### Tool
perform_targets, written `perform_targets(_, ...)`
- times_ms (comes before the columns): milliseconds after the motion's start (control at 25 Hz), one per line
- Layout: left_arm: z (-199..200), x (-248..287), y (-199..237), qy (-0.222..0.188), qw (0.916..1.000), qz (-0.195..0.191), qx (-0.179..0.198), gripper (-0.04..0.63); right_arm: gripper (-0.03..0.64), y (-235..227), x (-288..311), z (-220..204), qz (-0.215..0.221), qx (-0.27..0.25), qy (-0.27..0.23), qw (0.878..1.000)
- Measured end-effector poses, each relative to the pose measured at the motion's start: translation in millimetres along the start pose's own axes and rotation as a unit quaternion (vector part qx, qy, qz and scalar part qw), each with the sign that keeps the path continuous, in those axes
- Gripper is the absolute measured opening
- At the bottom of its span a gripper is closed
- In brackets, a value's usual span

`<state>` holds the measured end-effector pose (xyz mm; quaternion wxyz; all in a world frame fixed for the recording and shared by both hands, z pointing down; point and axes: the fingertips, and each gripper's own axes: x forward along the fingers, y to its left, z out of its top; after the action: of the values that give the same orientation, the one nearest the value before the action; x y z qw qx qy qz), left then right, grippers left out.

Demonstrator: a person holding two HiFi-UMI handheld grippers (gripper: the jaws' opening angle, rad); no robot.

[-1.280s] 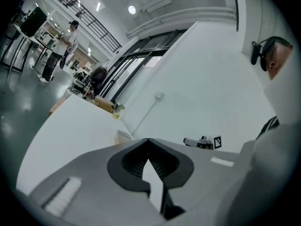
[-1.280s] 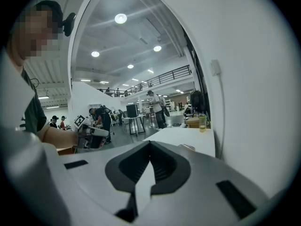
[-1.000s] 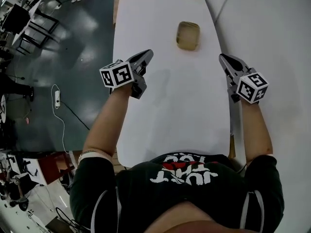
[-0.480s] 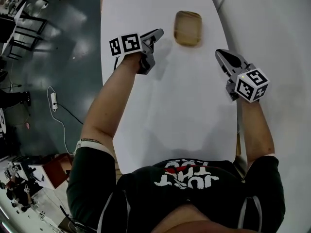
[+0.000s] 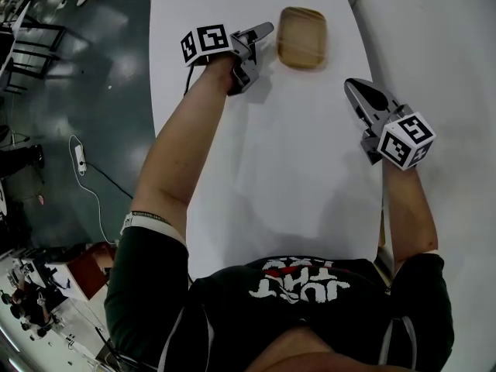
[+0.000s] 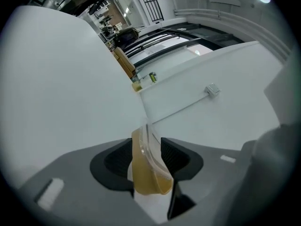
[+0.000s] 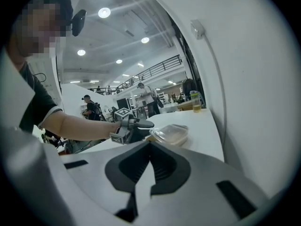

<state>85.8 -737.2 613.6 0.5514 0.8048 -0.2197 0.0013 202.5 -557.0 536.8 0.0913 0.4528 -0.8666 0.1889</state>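
You stand at long white table (image 5: pixel 310 177). White partition wall (image 5: pixel 442 45) on your right, with cable and small socket box (image 7: pixel 196 28) on it. Glossy dark grey floor (image 5: pixel 85 76) on your left; white power strip (image 5: pixel 78 158) lies there, black-framed furniture (image 5: pixel 19 49) beyond. Round ceiling lights (image 7: pixel 104 12) overhead. Railed balcony (image 7: pixel 157 72) far back, people (image 7: pixel 145 95) standing below it.

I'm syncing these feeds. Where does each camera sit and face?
Head view: on the head, steeply down at white table; shows forearms, left gripper, right gripper.
Left gripper view: on it, facing clear plastic container of amber contents between its jaws.
Right gripper view: on it, facing across the table; own jaws, left forearm.
All share the container.
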Motion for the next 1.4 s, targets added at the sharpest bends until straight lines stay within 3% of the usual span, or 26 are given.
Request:
perform_targets(280, -9, 18, 10, 0.023, 0.9988, 0.033, -0.027, 0.169, 0.005, -5, -3, -8, 0.002, 0.005, -0.002, 1.000)
perform_targets(360, -13, 18, 12, 0.031, 0.9984, 0.035, -0.032, 0.136, 0.006, -6, -2, -10, 0.001, 0.007, -0.002, 1.000)
perform_targets(480, -13, 12, 10, 0.025, 0.9979, 0.019, -0.056, 0.077, 0.006, -4, -1, -12, -0.001, 0.008, -0.003, 1.000)
perform_targets(680, 10, -9, -6, -0.030, 0.9946, -0.036, -0.092, 0.038, 0.006, 3, 2, 0, -0.002, 0.007, -0.008, 1.000)
perform_targets(1040, 25, -37, -36, -0.085, 0.9917, -0.074, -0.062, 0.037, 0.006, -7, -9, 6, -0.016, -0.008, -0.015, 1.000)
perform_targets(1160, 39, -63, -65, -0.107, 0.9896, -0.082, -0.050, 0.037, 0.006, -2, -22, 31, -0.027, -0.015, -0.015, 0.999)
perform_targets(1240, 49, -82, -85, -0.122, 0.9882, -0.086, -0.033, 0.037, 0.005, 3, -30, 48, -0.033, -0.020, -0.018, 0.999)
perform_targets(1400, 37, -105, -100, -0.146, 0.9857, -0.084, 0.006, 0.037, 0.006, 0, -46, 40, -0.043, -0.027, -0.025, 0.998)
